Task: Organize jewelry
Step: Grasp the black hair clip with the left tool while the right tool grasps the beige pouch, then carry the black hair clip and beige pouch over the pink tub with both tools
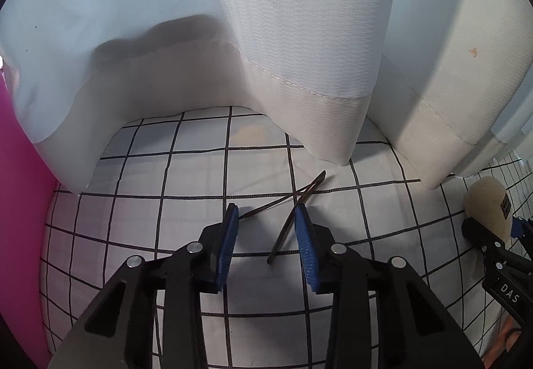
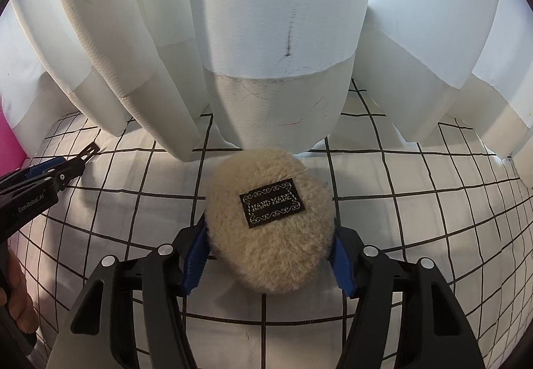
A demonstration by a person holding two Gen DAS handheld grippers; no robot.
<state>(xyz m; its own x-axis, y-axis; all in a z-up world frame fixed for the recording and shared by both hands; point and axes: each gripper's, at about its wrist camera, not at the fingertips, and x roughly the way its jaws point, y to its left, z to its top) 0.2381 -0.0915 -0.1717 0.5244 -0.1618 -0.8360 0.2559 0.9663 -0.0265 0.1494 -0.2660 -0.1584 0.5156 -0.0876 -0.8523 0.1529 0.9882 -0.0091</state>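
Hairpins [image 1: 293, 202], thin dark metal, lie crossed on the white black-gridded cloth [image 1: 133, 235], long axes running from near-left to far-right, tips toward the white curtain [image 1: 299, 35]. Left gripper [image 1: 266, 212] has blue ribbed pads partly closed around them; one pin touches the right pad, firm pinch unclear. Pink panel [image 1: 20, 169] at far left. Right gripper [image 2: 266, 255] squeezes a fuzzy beige oval pouch [image 2: 269, 225] with a black woven label [image 2: 272, 203].

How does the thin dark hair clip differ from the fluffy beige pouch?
The hair clip is thin, dark and hard-looking; the pouch is round, beige and furry, with a black label. The clip sits between the left gripper's pads; the right gripper squeezes the pouch. Both are over the checked cloth.
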